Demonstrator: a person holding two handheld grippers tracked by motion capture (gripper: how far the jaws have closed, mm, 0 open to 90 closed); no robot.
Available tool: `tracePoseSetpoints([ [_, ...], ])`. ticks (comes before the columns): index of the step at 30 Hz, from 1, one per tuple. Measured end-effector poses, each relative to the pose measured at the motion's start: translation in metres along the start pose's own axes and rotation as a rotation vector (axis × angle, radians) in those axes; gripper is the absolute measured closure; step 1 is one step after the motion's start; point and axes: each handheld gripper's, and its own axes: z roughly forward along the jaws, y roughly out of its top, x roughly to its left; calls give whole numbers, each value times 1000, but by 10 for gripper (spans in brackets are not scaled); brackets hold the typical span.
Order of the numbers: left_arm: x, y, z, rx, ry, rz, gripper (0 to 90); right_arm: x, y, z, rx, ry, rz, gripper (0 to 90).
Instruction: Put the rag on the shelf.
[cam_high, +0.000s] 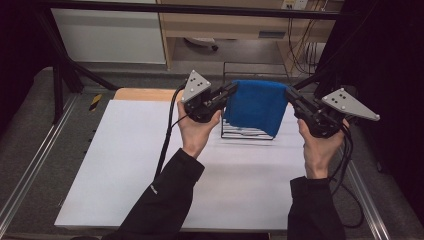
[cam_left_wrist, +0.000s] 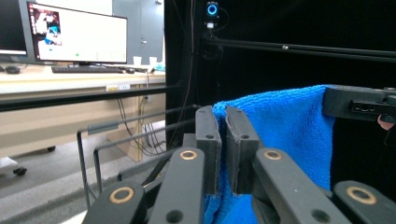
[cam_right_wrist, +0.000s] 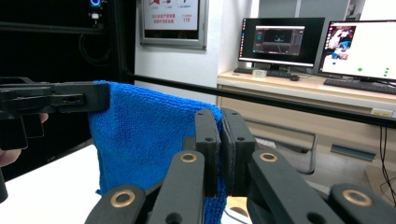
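nearest to the camera, in the left gripper view, the two black jaws of the left gripper (cam_left_wrist: 223, 154) are seen pressed together on a corner of the blue towel (cam_left_wrist: 280, 130); the cloth is pinched between the pads and hangs down below them. in the right gripper view the same is seen for the right gripper (cam_right_wrist: 221, 151): its jaws are clamped on the other top corner of the towel, and the cloth falls to the left of them.

in the high view the towel (cam_high: 257, 105) is held stretched between the two claws, with its upper edge almost level and the rest hanging freely under them. the left gripper (cam_high: 231, 90) is placed at the left end of this edge and the right gripper (cam_high: 290, 93) at the right end. each one is carried by a hand in a dark sleeve.

just under the towel a black wire rack (cam_high: 247, 132) is seen on the white table (cam_high: 125, 165). the lower edge of the cloth hangs in front of the rack; whether it is touched cannot be told.
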Motion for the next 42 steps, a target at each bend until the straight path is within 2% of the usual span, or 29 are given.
tracePoseSetpoints([
  [9,0,21,14,-25,10,26,849,-10,19,3,-26,-15,-14,867],
  [22,2,52,31,-59,23,58,850,-25,57,15,-45,-55,-68,867],
  [25,4,55,34,-61,29,55,850,-27,62,19,-47,-58,-73,867],
  [28,8,59,39,-70,34,35,850,-30,64,24,-49,-54,-64,867],
  [32,13,65,45,-69,52,47,850,-35,66,33,-54,-53,-60,868],
  [37,22,68,51,-89,58,31,849,-42,71,46,-54,-55,-46,867],
  [42,28,77,59,-85,89,51,850,-46,79,58,-52,-59,-59,867],
])
